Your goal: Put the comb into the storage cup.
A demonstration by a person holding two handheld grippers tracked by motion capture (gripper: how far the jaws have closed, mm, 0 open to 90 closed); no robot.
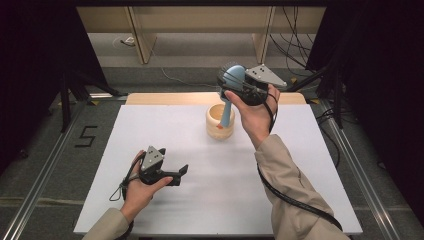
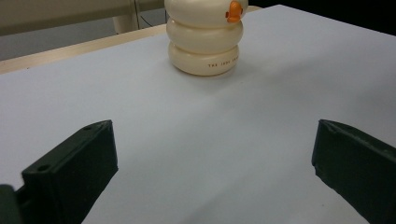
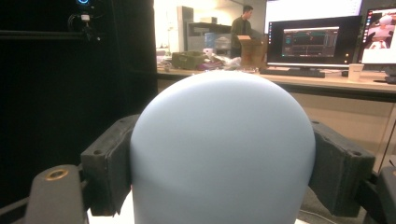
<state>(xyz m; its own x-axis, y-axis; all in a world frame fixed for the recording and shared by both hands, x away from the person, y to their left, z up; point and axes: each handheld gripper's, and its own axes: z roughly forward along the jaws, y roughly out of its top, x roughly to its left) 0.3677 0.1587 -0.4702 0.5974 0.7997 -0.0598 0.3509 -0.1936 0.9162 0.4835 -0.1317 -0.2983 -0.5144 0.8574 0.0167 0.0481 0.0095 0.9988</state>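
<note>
Black jaws of the right gripper point(image 1: 234, 80) clamp the rounded head of a pale blue plastic hairbrush point(image 1: 231, 90), lifted above the far middle of the table; in the right gripper view the smooth matte dome point(image 3: 223, 149) sits squarely between both pads. The raised right hand point(image 1: 255, 112) holds the tool with its palm toward the camera, forearm in a beige sleeve point(image 1: 292, 195) angling up from the near right edge, and the brush handle hangs down in front of a cream ribbed holder of stacked rings point(image 1: 218, 121). Low over the near left part of the white tabletop point(image 1: 210, 200), the left hand point(image 1: 142, 187) holds the left gripper point(image 1: 181, 172) nearly level, jaws spread wide with nothing between them. Its own view shows the glossy holder point(image 2: 204, 42), marked with an orange spot, well ahead across bare matte surface. Broad open board lies between the two hands, and the holder stands well inside the far wooden edge point(image 1: 165, 98).
</note>
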